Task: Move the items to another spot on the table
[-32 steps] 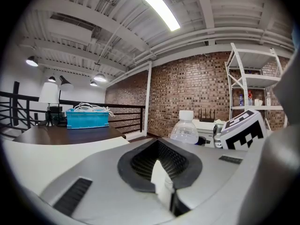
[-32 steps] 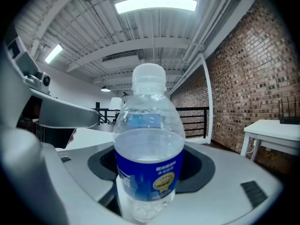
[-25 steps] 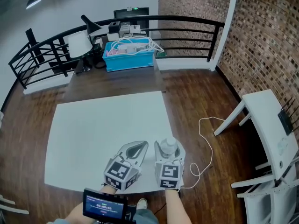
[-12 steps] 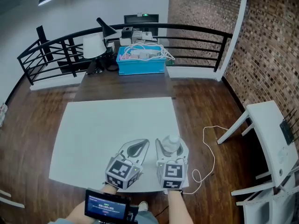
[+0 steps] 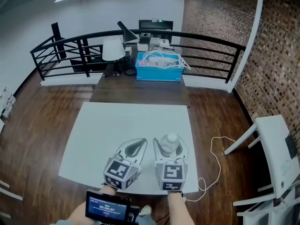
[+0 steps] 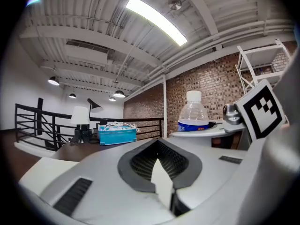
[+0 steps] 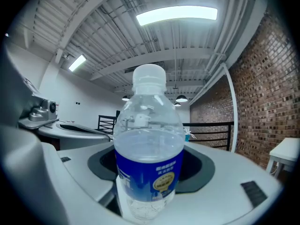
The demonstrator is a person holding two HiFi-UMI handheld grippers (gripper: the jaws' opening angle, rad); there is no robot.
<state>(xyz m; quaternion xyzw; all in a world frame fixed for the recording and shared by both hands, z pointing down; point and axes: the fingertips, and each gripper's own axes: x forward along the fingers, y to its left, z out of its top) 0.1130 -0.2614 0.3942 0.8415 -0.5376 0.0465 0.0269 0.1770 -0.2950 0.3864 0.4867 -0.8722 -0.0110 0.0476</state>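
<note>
A clear water bottle (image 5: pixel 169 143) with a blue label and white cap stands upright between the jaws of my right gripper (image 5: pixel 170 139), which is shut on it near the white table's (image 5: pixel 126 121) front edge. In the right gripper view the bottle (image 7: pixel 149 144) fills the middle, with the dark pads pressing on both sides. My left gripper (image 5: pixel 142 143) lies just to its left with its jaw tips together and nothing between them. From the left gripper view, past the left gripper (image 6: pixel 157 142), the bottle (image 6: pixel 192 114) shows at the right.
Behind the white table is a dark wooden table (image 5: pixel 140 90) with a blue bin of cables (image 5: pixel 159 69) and a white lamp (image 5: pixel 114 48), backed by a black railing (image 5: pixel 70 46). A white cable (image 5: pixel 220 149) lies on the floor at the right, near another white table (image 5: pixel 276 144).
The head view has swung, so the room sits further right in frame. Both grippers and the bottle keep their places side by side, a little further from the table's right edge.
</note>
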